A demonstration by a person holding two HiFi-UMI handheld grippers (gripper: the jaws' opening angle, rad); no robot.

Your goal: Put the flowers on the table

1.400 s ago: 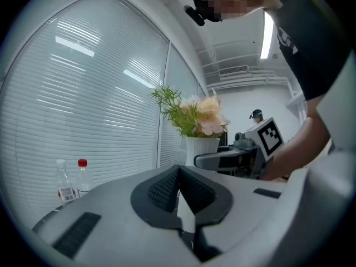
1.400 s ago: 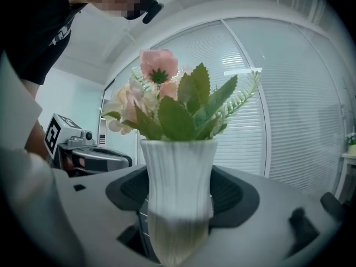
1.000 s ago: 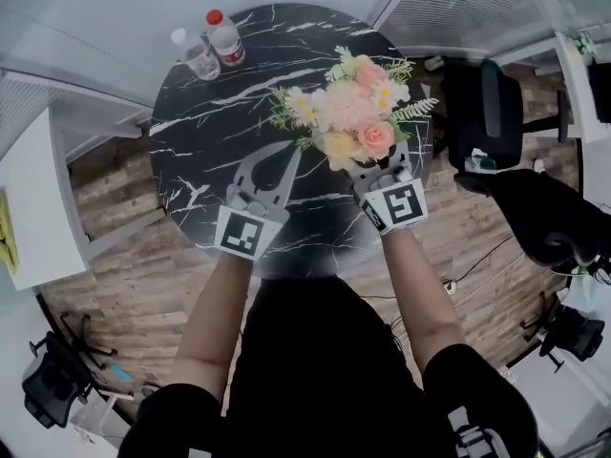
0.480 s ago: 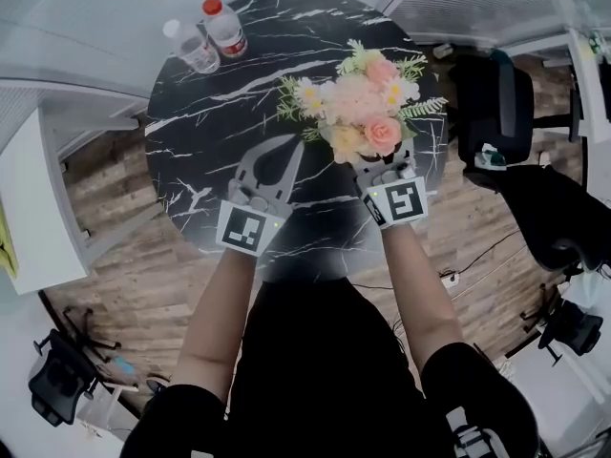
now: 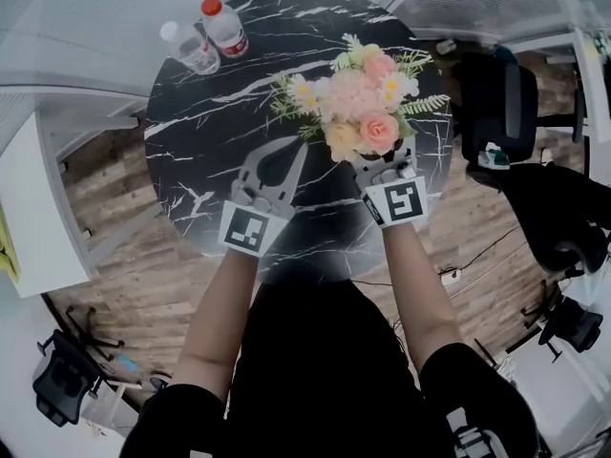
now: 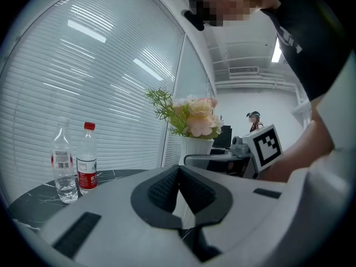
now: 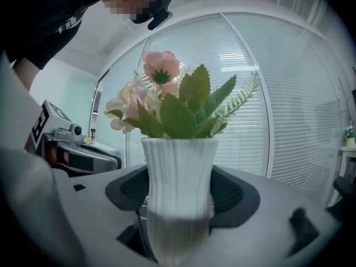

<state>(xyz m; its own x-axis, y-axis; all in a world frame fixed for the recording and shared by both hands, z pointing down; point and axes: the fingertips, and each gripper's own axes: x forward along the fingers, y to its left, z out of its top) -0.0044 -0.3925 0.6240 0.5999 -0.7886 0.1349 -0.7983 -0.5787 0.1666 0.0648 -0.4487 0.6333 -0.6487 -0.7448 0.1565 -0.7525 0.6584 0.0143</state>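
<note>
White vase (image 7: 178, 188) of flowers (image 5: 358, 113) was clamped in the right gripper (image 5: 382, 167) over the marble table (image 5: 210, 141); left gripper (image 5: 298, 149) was pinched shut, empty. Top-heavy bunch, so letting go before it sat flat could've tipped it.

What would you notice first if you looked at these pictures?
The big bunch of pink and cream flowers stands out first. It sits in a white vase that the right gripper is shut on, at the right side of the round black marble table. Next come the two bottles at the table's far left edge.
</note>
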